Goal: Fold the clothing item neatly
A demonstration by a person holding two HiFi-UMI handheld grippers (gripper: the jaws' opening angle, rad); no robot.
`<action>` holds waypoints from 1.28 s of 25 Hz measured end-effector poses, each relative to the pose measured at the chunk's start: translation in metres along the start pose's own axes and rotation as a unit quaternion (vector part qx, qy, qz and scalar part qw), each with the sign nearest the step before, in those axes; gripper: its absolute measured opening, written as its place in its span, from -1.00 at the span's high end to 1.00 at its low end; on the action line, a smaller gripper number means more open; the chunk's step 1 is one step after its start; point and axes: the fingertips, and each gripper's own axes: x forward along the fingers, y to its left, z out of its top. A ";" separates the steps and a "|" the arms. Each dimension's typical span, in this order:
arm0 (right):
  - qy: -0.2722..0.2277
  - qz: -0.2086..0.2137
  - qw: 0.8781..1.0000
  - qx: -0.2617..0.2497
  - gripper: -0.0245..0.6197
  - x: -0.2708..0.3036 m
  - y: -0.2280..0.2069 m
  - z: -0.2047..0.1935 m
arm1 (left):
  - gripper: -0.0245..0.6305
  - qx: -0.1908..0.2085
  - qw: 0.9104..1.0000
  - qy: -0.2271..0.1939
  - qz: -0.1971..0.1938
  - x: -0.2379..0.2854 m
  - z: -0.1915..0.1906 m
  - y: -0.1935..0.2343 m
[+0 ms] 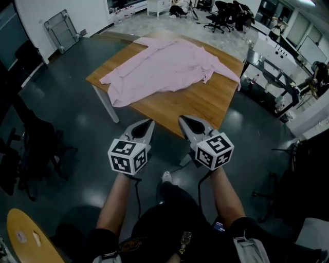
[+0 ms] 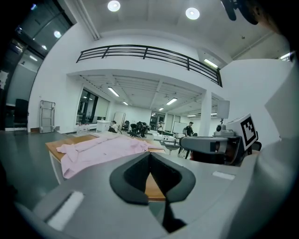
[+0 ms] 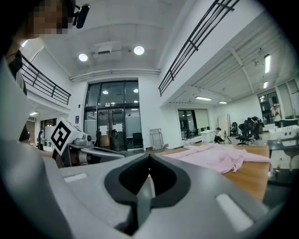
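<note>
A pink shirt [image 1: 164, 69] lies spread and rumpled on a wooden table [image 1: 198, 102]. My left gripper [image 1: 149, 122] and right gripper [image 1: 181, 119] hover side by side over the floor, short of the table's near corner, both shut and empty. In the left gripper view the shirt [image 2: 100, 148] lies ahead on the table [image 2: 152, 186], beyond the closed tips of the left gripper [image 2: 149, 154], and the right gripper's body [image 2: 219, 144] shows at the right. From the right gripper [image 3: 149, 156] the shirt [image 3: 215, 158] is ahead to the right, and the left gripper's body [image 3: 77, 144] shows at the left.
Dark grey floor [image 1: 67, 113] surrounds the table. Office chairs [image 1: 229, 13] stand at the back, a metal frame desk [image 1: 270, 72] at the right, a folded cart [image 1: 61, 31] against the left wall. A yellow board [image 1: 25, 239] lies at the lower left.
</note>
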 end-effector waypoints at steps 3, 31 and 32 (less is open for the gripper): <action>-0.006 0.009 1.000 0.007 0.91 0.032 -0.022 0.004 | 0.91 -0.001 1.000 0.007 0.006 0.026 0.003 0.024; 0.041 -0.076 0.996 0.029 0.91 0.239 -0.119 0.010 | 0.91 0.003 0.997 0.053 -0.062 0.177 0.039 0.226; 0.045 -0.087 0.995 0.031 0.91 0.248 -0.119 0.010 | 0.91 0.004 0.996 0.057 -0.073 0.180 0.038 0.234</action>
